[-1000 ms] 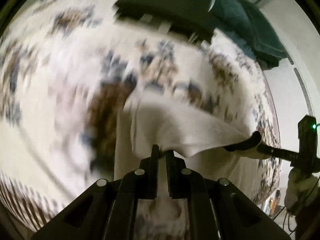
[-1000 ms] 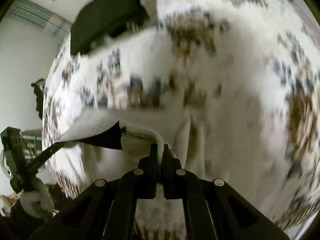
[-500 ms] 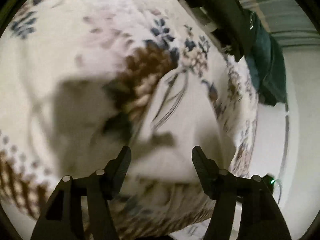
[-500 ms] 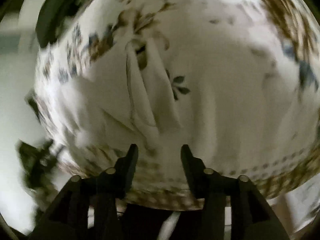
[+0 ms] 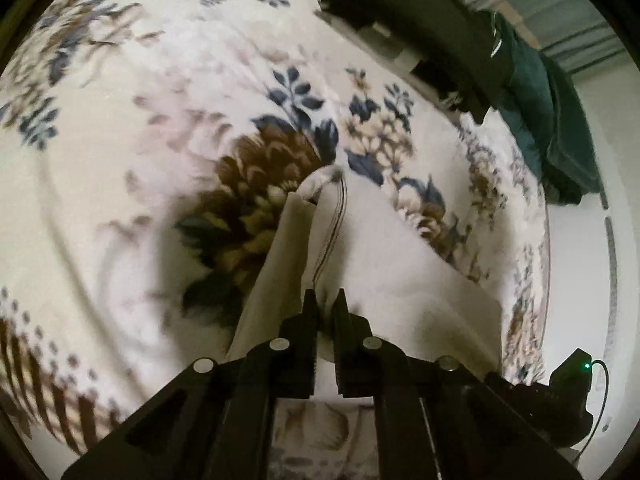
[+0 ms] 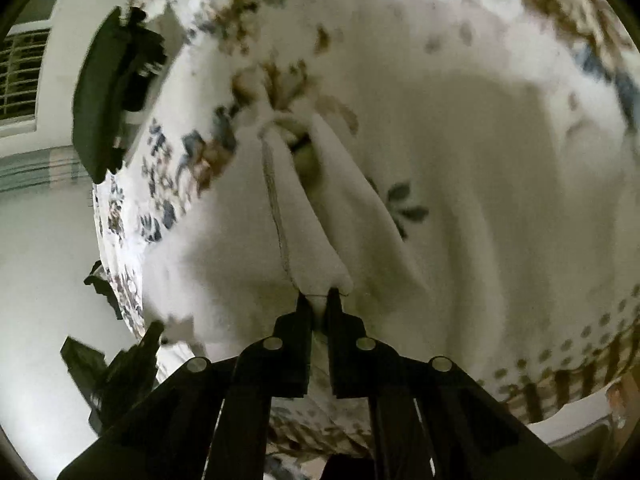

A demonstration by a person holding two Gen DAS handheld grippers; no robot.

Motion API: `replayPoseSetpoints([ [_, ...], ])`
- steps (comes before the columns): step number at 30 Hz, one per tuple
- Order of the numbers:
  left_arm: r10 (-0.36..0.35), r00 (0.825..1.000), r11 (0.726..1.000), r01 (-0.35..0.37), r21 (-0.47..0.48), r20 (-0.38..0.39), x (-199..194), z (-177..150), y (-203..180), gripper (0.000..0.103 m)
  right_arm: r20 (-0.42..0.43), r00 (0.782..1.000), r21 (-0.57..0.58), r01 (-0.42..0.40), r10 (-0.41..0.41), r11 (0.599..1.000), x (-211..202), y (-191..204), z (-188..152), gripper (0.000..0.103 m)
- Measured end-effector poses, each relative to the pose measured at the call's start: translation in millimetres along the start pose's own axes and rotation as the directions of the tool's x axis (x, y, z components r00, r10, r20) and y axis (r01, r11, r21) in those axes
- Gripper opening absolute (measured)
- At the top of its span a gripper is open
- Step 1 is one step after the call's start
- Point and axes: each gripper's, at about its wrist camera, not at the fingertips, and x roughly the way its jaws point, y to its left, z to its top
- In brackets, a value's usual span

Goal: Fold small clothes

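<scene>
A small white garment (image 5: 384,252) lies on the floral bedspread (image 5: 120,184), with a stitched hem running away from me. My left gripper (image 5: 324,300) is shut on its near edge. In the right wrist view the same white garment (image 6: 320,208) stretches away in a narrow fold, and my right gripper (image 6: 318,300) is shut on its near corner. The right gripper's body shows at the lower right of the left wrist view (image 5: 560,400). The left gripper's body shows dark and blurred at the lower left of the right wrist view (image 6: 120,364).
A black folded item (image 5: 420,20) and a dark green garment (image 5: 548,120) lie at the far edge of the bed. The black item also shows in the right wrist view (image 6: 108,96). A white wall and floor lie beyond the bed's edge.
One second ago both grippers held the garment up. Half a second ago both were open over it as it lay on the bed. Now both have shut on its near edge.
</scene>
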Motion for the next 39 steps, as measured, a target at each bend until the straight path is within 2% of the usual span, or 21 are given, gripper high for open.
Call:
replayPoseSetpoints([
  [3, -0.002, 1.0, 1.0, 0.002, -0.007, -0.012, -11.4, -11.6, 3.1, 0.004, -0.002, 1.0, -0.013, -0.001, 0.001, 1.0, -14.7, 1.9, 3.5, 0.006],
  [6, 0.019, 0.998, 1.0, -0.019, -0.003, -0.057, -2.1, -26.6, 8.3, 0.005, -0.015, 0.999, -0.032, 0.035, -0.036, 0.999, -14.3, -1.1, 6.8, 0.006],
  [9, 0.019, 0.991, 0.999, -0.023, -0.029, -0.131, 15.0, -41.4, 21.0, 0.007, -0.064, 0.995, -0.022, 0.076, -0.077, 0.997, -0.2, -13.7, 7.4, 0.006],
  [11, 0.001, 0.983, 0.998, -0.014, -0.067, -0.186, 20.9, -46.7, 30.8, 0.009, -0.125, 0.985, -0.04, 0.116, -0.12, 0.992, 9.3, -19.2, 9.0, 0.007],
  [12, 0.006, 0.981, 0.997, -0.02, -0.072, -0.193, 19.0, -47.2, 33.0, 0.011, -0.139, 0.98, -0.05, 0.135, -0.141, 0.99, 10.3, -20.2, 9.6, 0.012],
  [13, 0.013, 0.981, 0.997, -0.027, -0.072, -0.194, 15.4, -46.4, 34.5, 0.018, -0.143, 0.976, -0.06, 0.155, -0.162, 0.986, 8.7, -20.4, 10.9, 0.016],
  [15, 0.027, 0.985, 0.997, -0.04, -0.073, -0.169, 4.5, -38.2, 35.5, 0.025, -0.115, 0.975, -0.071, 0.182, -0.19, 0.981, 0.2, -19.4, 14.0, 0.043],
  [17, 0.007, 0.992, 0.997, -0.017, -0.081, -0.128, -1.8, -25.7, 33.7, 0.034, -0.059, 0.986, -0.076, 0.15, -0.155, 0.986, -13.2, -15.5, 20.1, 0.051],
  [18, -0.001, 0.993, 0.997, -0.009, -0.081, -0.114, -1.9, -20.2, 31.4, 0.041, -0.047, 0.99, -0.077, 0.13, -0.134, 0.988, -16.4, -13.6, 23.1, 0.051],
  [20, -0.013, 0.997, 0.998, 0.008, -0.07, -0.081, 4.2, -0.8, 23.0, 0.045, -0.023, 0.996, -0.072, 0.084, -0.086, 0.994, -17.5, -7.2, 34.6, 0.051],
  [22, -0.019, 0.997, 0.999, 0.016, -0.041, -0.08, 19.5, 16.3, 11.0, 0.045, 0.001, 0.999, -0.064, 0.048, -0.048, 0.997, -11.4, 1.3, 50.4, 0.051],
  [25, -0.005, 0.996, 1.0, 0.006, 0.009, -0.085, 49.5, 39.1, -4.9, 0.044, 0.006, 0.999, -0.072, 0.04, -0.04, 0.997, 6.6, 14.9, 72.6, 0.051],
  [27, 0.005, 0.998, 0.999, -0.003, 0.036, -0.056, 58.7, 45.2, -10.6, 0.036, -0.012, 0.999, -0.1, 0.033, -0.035, 0.994, 21.2, 25.4, 81.8, 0.049],
  [28, 0.012, 0.999, 0.999, -0.01, 0.05, -0.051, 60.7, 46.0, -12.3, 0.013, -0.018, 0.999, -0.113, 0.027, -0.029, 0.993, 25.0, 27.9, 83.7, 0.044],
  [29, 0.039, 0.998, 0.997, -0.035, 0.074, -0.058, 65.6, 47.9, -13.4, 0.006, -0.029, 0.999, -0.118, 0.009, -0.012, 0.993, 29.9, 30.6, 84.8, 0.012],
  [30, 0.047, 0.997, 0.996, -0.042, 0.083, -0.06, 66.8, 48.4, -11.3, 0.006, -0.031, 0.999, -0.104, 0.009, -0.012, 0.994, 31.9, 28.8, 86.4, 0.005],
  [33, 0.051, 0.996, 0.997, -0.046, 0.068, -0.072, 68.3, 48.7, 2.3, 0.006, -0.015, 0.998, -0.098, 0.063, -0.065, 0.993, 35.7, 21.2, 87.9, 0.005],
  [36, -0.061, 0.991, 0.998, 0.06, -0.01, -0.115, 58.4, 50.1, 20.0, 0.009, -0.08, 0.997, -0.099, 0.007, -0.015, 0.995, 41.1, 18.7, 87.8, 0.007],
  [37, -0.095, 0.988, 0.995, 0.092, -0.034, -0.118, 52.5, 50.4, 26.0, 0.02, -0.094, 0.996, -0.092, -0.014, 0.005, 0.996, 39.7, 17.0, 88.4, 0.009],
  [38, -0.123, 0.986, 0.992, 0.118, -0.054, -0.112, 45.7, 50.4, 34.9, 0.039, -0.108, 0.994, -0.088, -0.026, 0.016, 0.996, 38.3, 15.4, 89.5, 0.022],
  [39, -0.139, 0.985, 0.989, 0.132, -0.069, -0.102, 41.1, 49.7, 41.7, 0.051, -0.117, 0.993, -0.085, -0.036, 0.025, 0.996, 36.3, 12.4, 90.5, 0.051],
])
